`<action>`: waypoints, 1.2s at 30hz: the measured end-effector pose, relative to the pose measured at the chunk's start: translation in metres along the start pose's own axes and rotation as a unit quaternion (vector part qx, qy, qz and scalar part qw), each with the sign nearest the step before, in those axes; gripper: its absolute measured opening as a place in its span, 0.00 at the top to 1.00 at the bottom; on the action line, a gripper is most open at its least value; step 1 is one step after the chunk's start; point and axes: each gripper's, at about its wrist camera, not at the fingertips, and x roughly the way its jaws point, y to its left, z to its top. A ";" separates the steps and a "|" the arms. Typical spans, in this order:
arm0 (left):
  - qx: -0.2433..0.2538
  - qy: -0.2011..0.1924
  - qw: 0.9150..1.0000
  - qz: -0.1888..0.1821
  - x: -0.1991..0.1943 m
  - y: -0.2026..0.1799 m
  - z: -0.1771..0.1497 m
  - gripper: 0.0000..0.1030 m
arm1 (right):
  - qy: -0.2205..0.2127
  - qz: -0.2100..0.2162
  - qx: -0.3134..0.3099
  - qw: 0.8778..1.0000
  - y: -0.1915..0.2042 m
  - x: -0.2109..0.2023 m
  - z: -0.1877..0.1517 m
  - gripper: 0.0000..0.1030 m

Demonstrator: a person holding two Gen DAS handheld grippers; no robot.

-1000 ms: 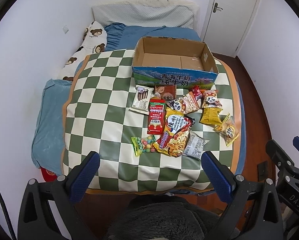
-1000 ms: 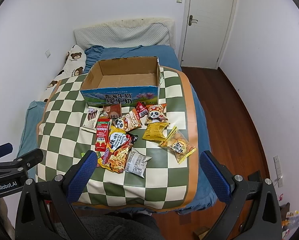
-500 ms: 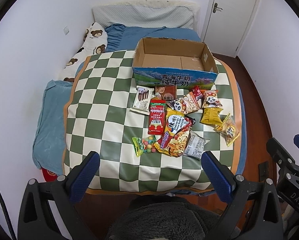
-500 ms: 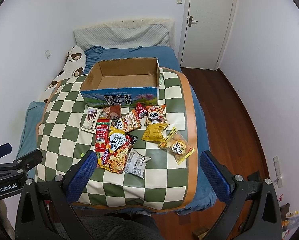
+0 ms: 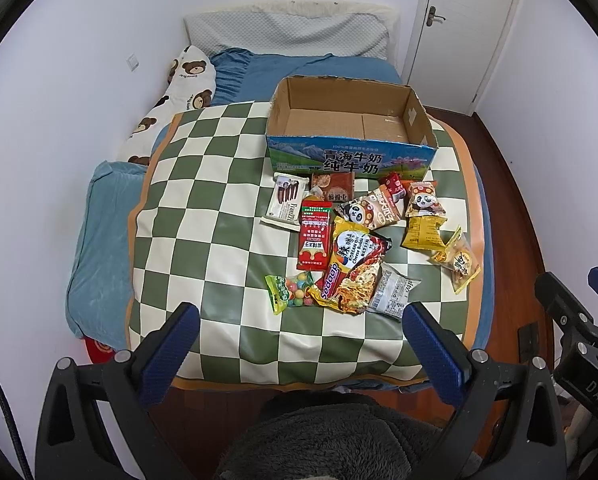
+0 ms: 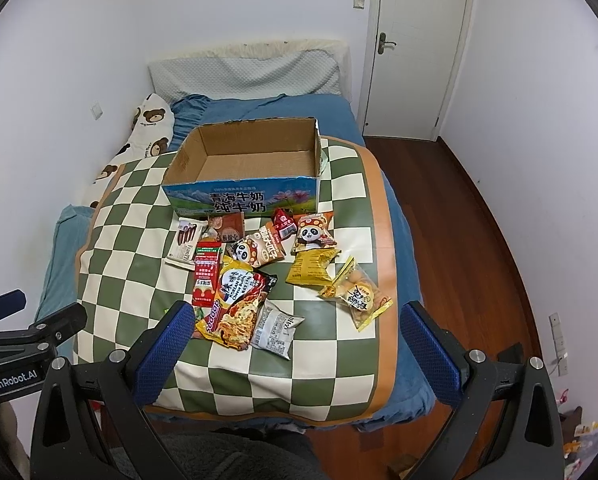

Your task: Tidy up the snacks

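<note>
In the left wrist view, the left gripper [image 5: 299, 330] is hovering above the near edge of the checkered mat [image 5: 203, 200], its blue fingers spread wide and holding nothing. The snacks are lying in a loose cluster on the mat just in front of the cardboard box [image 5: 351, 136], which is sitting open-topped with its long side running left to right and its printed face turned toward the camera. The noodle packet [image 5: 349, 264] is lying with its long axis running diagonally from near-left to far-right, overlapping the red packet [image 5: 314, 238], whose long axis is pointing toward the box. A candy bag [image 5: 289, 286] is resting at the near-left of the cluster, a yellow packet [image 5: 425, 232] toward the right. In the right wrist view, the right gripper [image 6: 293, 338] is likewise hanging wide open and empty over the near part of the mat. The same noodle packet [image 6: 235, 300] is lying between its fingers, slanting from near-left to far-right, with a silver packet [image 6: 275, 328] touching its right side and a clear cookie bag [image 6: 357, 296] apart near the mat's orange border.
</note>
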 end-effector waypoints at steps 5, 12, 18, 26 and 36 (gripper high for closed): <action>0.000 -0.013 1.000 0.013 0.004 0.004 0.005 0.00 | 0.012 0.015 0.014 1.000 -0.003 0.017 -0.001 0.00; 0.021 0.026 0.997 0.067 0.090 0.012 0.035 0.00 | 0.073 0.047 0.070 0.994 -0.011 0.115 -0.007 0.00; 0.049 0.055 0.989 0.129 0.170 0.015 0.042 0.00 | 0.161 0.098 0.115 0.975 0.005 0.231 -0.028 0.01; 0.032 0.122 0.978 0.166 0.248 0.059 0.037 0.00 | 0.225 0.090 0.111 0.964 0.071 0.332 -0.046 0.02; 0.065 0.141 0.981 0.116 0.307 0.083 0.076 0.00 | 0.267 -0.011 0.091 0.959 0.135 0.409 -0.051 0.13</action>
